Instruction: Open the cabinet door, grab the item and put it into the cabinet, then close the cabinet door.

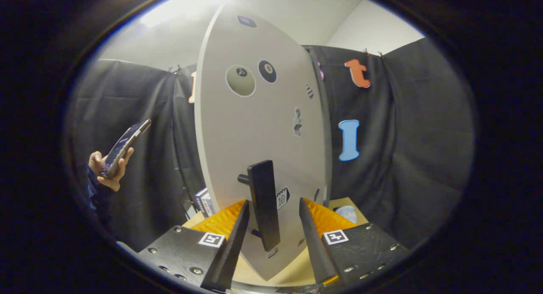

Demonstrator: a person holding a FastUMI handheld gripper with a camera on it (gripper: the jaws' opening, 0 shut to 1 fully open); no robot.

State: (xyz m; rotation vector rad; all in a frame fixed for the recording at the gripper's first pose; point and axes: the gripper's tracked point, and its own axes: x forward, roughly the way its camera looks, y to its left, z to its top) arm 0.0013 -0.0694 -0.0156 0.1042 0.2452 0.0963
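The claw [273, 219] has ribbed pads [220, 219], screwed plates, square markers; person's dark sleeve [95, 192].

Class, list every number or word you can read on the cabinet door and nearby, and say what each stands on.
"8": black ball sticker on the cabinet door.
"10", likely: tag sticker beside the handle, which stands between the open gripper fingers.
Pale ball sticker: number blurred.
Box print: too small to read.

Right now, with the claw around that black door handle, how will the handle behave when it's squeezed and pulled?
The black handle looks like a rigid bar on two short posts, so it probably won't flex. Its flat, smooth faces may slip unless the open claw closes squarely. The cabinet door looks like a thin panel, so it should swing easily.
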